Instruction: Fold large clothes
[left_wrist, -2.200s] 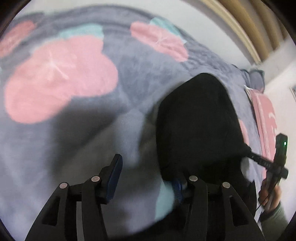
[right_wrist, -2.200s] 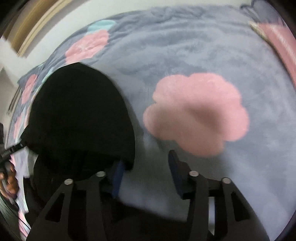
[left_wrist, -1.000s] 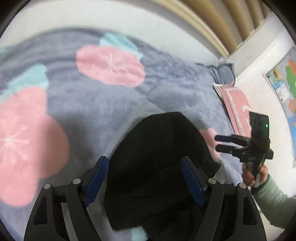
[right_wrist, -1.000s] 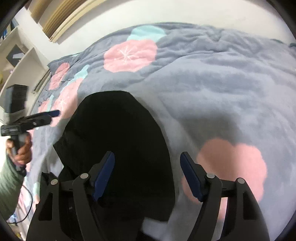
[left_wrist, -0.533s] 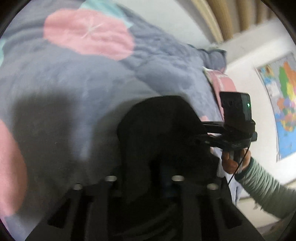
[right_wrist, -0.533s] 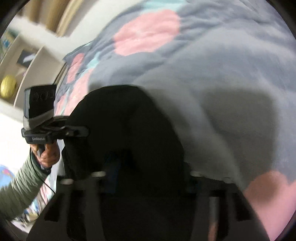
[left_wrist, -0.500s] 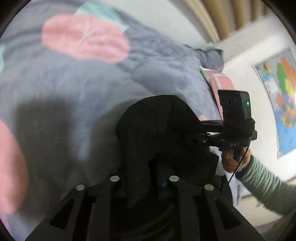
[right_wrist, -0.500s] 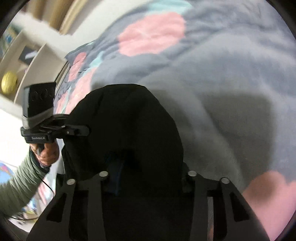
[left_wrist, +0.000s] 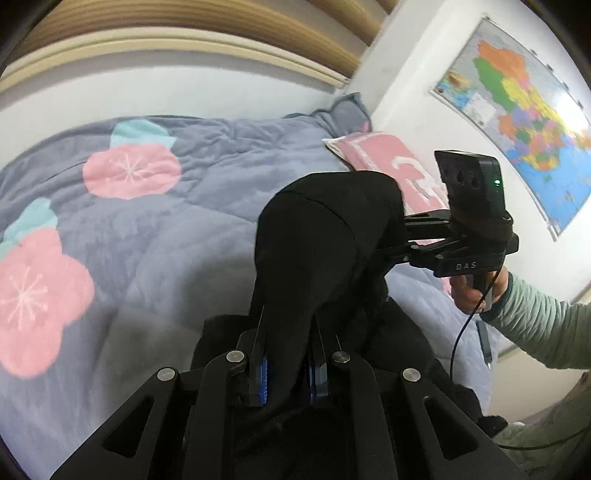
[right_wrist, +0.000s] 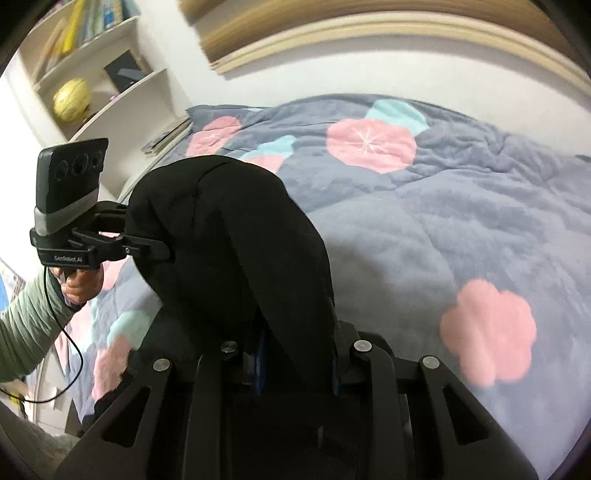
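Now we had both grippers, left (left_wrist: 286, 369) and right (right_wrist: 295, 363), fingers clenched on the black garment (left_wrist: 321, 251) above the bed (left_wrist: 166, 236); a thin pinch might have slipped, dropping the fold.

White letters "DAS" stand on the black body of the right gripper (left_wrist: 397, 236), seen in the left wrist view. "GenRobot.AI" stands in small white print on the black body of the left gripper (right_wrist: 155, 247), seen in the right wrist view. The lettering on the colourful wall map (left_wrist: 517, 107), far right, is too small to read.
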